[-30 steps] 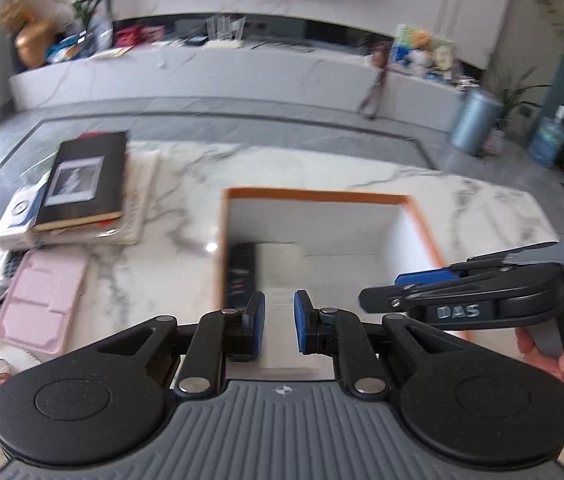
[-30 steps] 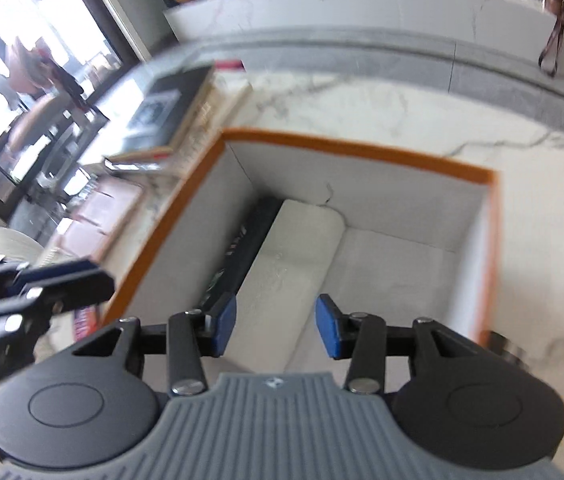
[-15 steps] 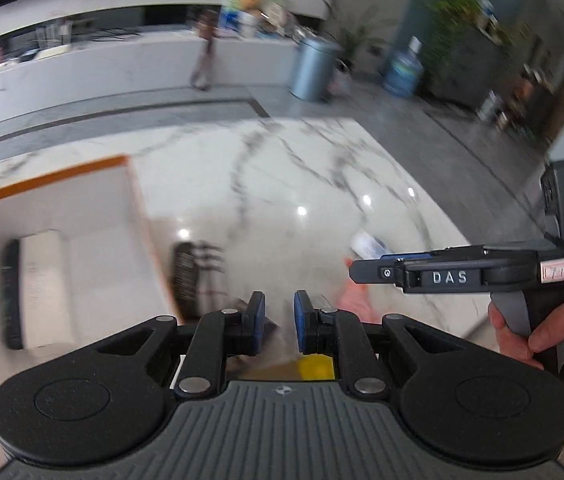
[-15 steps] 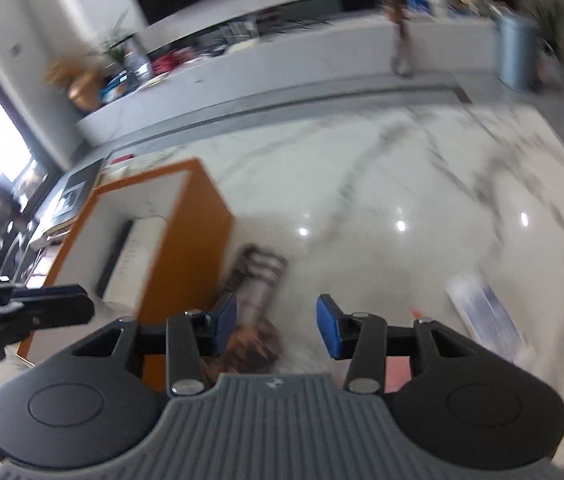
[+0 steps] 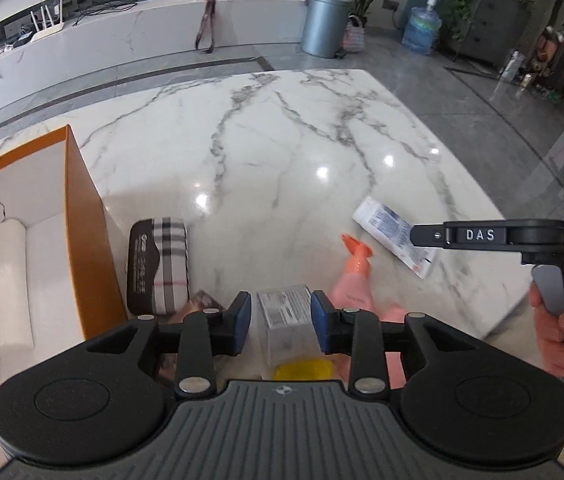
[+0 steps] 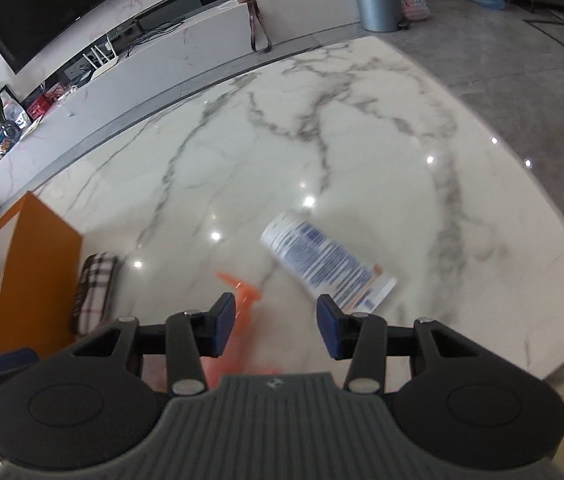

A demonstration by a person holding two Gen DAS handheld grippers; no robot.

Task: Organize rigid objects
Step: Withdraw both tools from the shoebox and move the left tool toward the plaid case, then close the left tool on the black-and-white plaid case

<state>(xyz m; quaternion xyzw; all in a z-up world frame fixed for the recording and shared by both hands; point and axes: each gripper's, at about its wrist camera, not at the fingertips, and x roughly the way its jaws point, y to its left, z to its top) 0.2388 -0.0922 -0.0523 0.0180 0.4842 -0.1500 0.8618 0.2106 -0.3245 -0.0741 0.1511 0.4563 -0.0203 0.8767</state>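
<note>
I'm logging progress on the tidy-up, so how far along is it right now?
Done: one white case lies in the orange box. In hand: nothing; the left gripper, jaws just opening, frames a clear jar without gripping; the right gripper is open. Left: plaid case, pink spray bottle, tube, all on the table.

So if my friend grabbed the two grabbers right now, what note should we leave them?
Left gripper: jaws just opened, empty, above the clear bottle.
Right gripper: open, empty, above the pink spray bottle.
Done: white case sits in the orange box.
Left on the marble table: plaid case beside the box, clear bottle, spray bottle, white tube.
</note>
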